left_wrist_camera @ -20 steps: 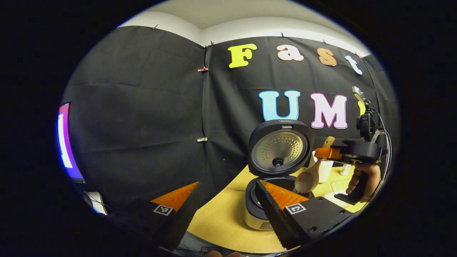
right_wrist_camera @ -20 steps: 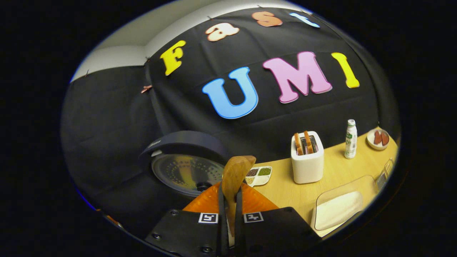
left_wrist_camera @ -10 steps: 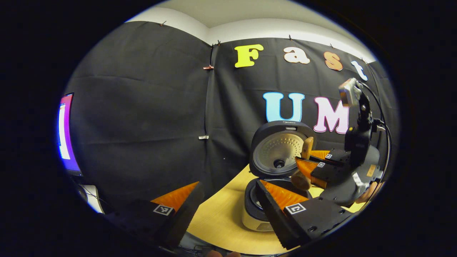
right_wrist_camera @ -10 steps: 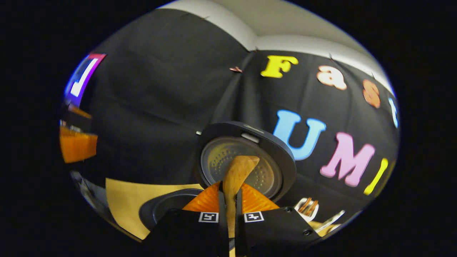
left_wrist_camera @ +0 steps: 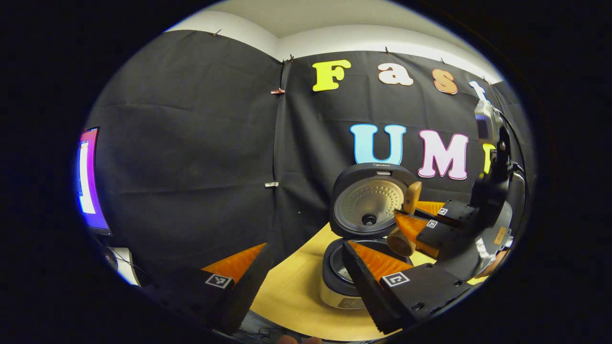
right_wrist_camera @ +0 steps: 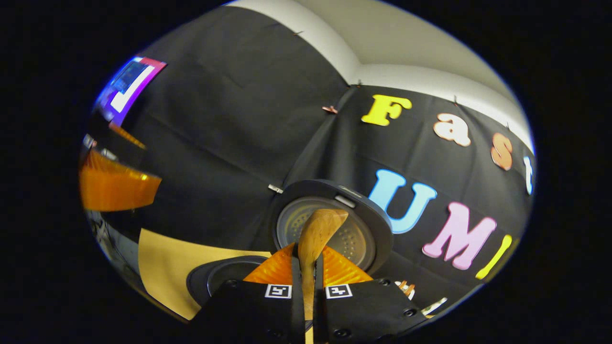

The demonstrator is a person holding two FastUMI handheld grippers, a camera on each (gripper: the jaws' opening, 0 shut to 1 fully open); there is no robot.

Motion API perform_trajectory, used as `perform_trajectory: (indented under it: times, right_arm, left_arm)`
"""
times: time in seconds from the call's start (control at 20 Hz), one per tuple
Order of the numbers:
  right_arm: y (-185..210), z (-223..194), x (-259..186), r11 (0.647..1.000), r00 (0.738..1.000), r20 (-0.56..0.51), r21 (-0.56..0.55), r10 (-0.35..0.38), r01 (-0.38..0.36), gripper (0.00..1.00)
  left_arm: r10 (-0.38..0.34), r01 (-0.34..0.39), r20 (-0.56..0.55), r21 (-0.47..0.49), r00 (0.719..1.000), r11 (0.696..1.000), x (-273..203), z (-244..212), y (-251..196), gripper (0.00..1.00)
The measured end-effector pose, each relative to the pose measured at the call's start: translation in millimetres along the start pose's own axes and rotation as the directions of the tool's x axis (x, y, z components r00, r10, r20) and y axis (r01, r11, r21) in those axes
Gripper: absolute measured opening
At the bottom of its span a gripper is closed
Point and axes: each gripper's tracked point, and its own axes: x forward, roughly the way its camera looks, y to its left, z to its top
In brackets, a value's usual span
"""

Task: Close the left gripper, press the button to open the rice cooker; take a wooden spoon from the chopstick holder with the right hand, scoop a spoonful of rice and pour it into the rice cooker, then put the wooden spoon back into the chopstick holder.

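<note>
Wooden spoon (right_wrist_camera: 316,234), light, stiff and a bit smooth, sits clamped by its handle in the right hand-held gripper (right_wrist_camera: 308,267) just above the open rice cooker (left_wrist_camera: 356,267), while the left hand-held gripper (left_wrist_camera: 306,267) stays apart, holding nothing.

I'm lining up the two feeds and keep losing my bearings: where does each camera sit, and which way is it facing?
Left gripper view: rides the left gripper, fingers apart at the bottom, facing the open rice cooker on the table; farther off, the right gripper holds the wooden spoon.
Right gripper view: rides the right gripper, shut on the wooden spoon, tilted, looking at the cooker's raised lid; an orange finger of the left gripper shows at the left edge.
Shared: rice cooker, lid, spoon, table.
</note>
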Motion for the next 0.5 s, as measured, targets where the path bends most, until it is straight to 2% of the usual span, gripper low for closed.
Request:
perform_trajectory:
  times: [0.1,0.25,0.5]
  right_arm:
    - [-31.6,-4.9,-5.2,0.981,0.998,-0.033,0.181,-0.061,0.066,0.11]
    - [-78.6,-17.7,-30.6,0.907,0.983,-0.104,0.381,-0.149,0.178,0.11]
    - [-180.8,-46.5,-91.6,0.821,0.929,-0.175,0.435,-0.326,0.369,0.11]
  left_arm:
    - [-0.012,0.012,-0.002,0.004,1.000,1.000,-0.1,0.8,-12.8,0.98]
    - [-0.039,0.039,-0.003,0.013,0.999,0.999,-0.6,4.5,-37.0,0.98]
    - [-0.096,0.095,0.009,0.023,0.995,0.995,0.3,13.5,-89.1,0.98]
